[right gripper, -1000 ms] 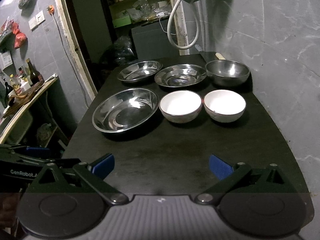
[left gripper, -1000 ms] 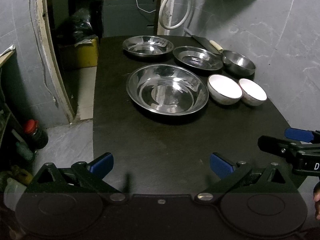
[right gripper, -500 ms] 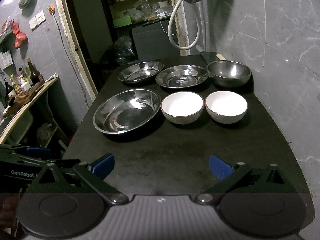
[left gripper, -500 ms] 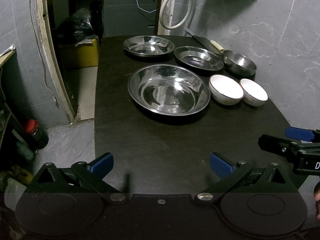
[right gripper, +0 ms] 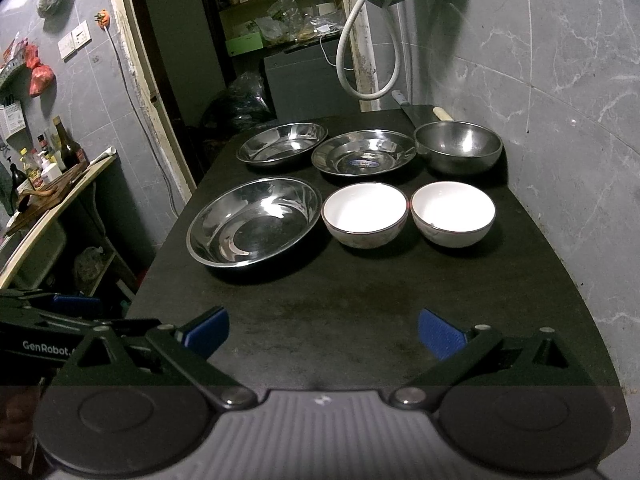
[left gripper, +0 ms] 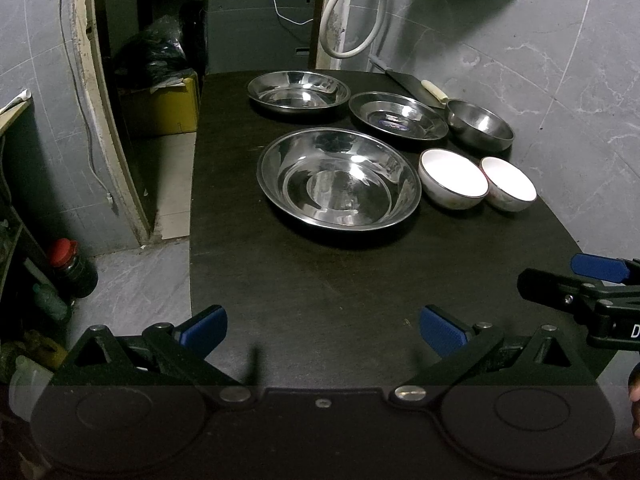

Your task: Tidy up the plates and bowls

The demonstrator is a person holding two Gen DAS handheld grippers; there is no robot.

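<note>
**Both grippers parked at the near edge, dishes all up ahead**

So nothing's been picked up here. The left gripper (left gripper: 320,328) is spread wide with nothing between its blue pads, and the right gripper (right gripper: 322,330) is the same, wide and empty. Both hover over the near end of the dark worktop (right gripper: 360,300).

All the dishes sit ahead of the grippers, well apart from them. Closest row: a big steel basin (right gripper: 254,222) ahead-left of the right gripper, then two white bowls (right gripper: 365,214) (right gripper: 452,212) side by side, nearly touching, straight ahead to ahead-right. Behind them are two steel plates (right gripper: 282,143) (right gripper: 364,156) and a steel bowl (right gripper: 458,146).

My guess is the white bowls get nested first, and the right gripper looks nearer to those; the left one lines up better with the basin. Round stuff, so no long axis to worry about, just grab a rim.

Hard to tell: what's behind the steel bowl, maybe a cleaver with a pale handle (left gripper: 434,91), partly hidden. The plates' far rims are lost in glare.
</note>
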